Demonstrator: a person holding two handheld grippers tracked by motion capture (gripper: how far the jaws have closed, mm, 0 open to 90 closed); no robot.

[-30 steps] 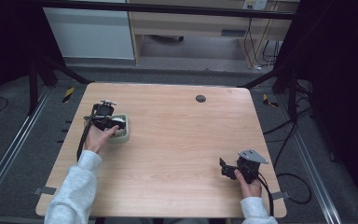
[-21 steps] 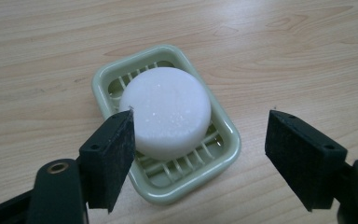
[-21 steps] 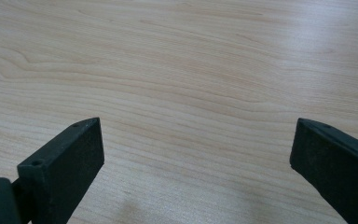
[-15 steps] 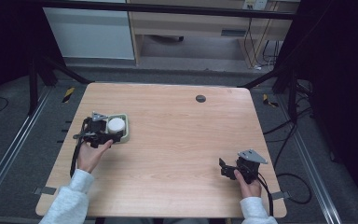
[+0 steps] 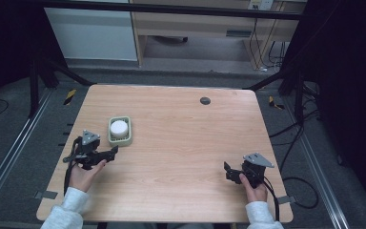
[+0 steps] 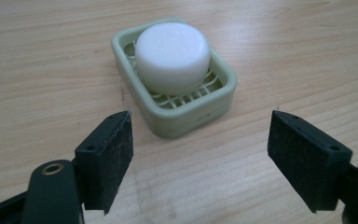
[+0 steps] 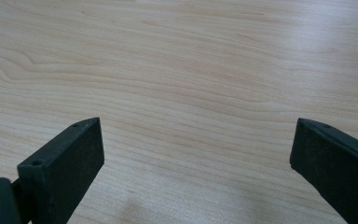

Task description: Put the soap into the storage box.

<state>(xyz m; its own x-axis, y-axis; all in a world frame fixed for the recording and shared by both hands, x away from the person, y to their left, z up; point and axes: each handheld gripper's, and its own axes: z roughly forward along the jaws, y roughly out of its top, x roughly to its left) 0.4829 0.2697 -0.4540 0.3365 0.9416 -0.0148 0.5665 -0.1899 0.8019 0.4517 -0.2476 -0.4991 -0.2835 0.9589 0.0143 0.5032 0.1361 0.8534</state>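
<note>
Round white soap [image 6: 172, 56] sits in its pale green soap dish [image 6: 214, 100] on the counter [image 5: 181, 143], faint embossing on top (too blurred to read). Left gripper [image 6: 199, 158] jaws spread wide, dish just ahead of them, untouched. Right gripper [image 5: 229, 171] jaws also apart, well away near the counter's right edge.

The table [image 5: 181, 143] was made of light wood with rounded corners. A pale green soap dish [image 5: 120, 131] sat on it, toward the left side, and a round white soap [image 5: 118, 127] lay inside the dish. Far back, near the right, there was a small dark round spot [image 5: 205, 100] in the tabletop. The wood showed wavy lines.
</note>
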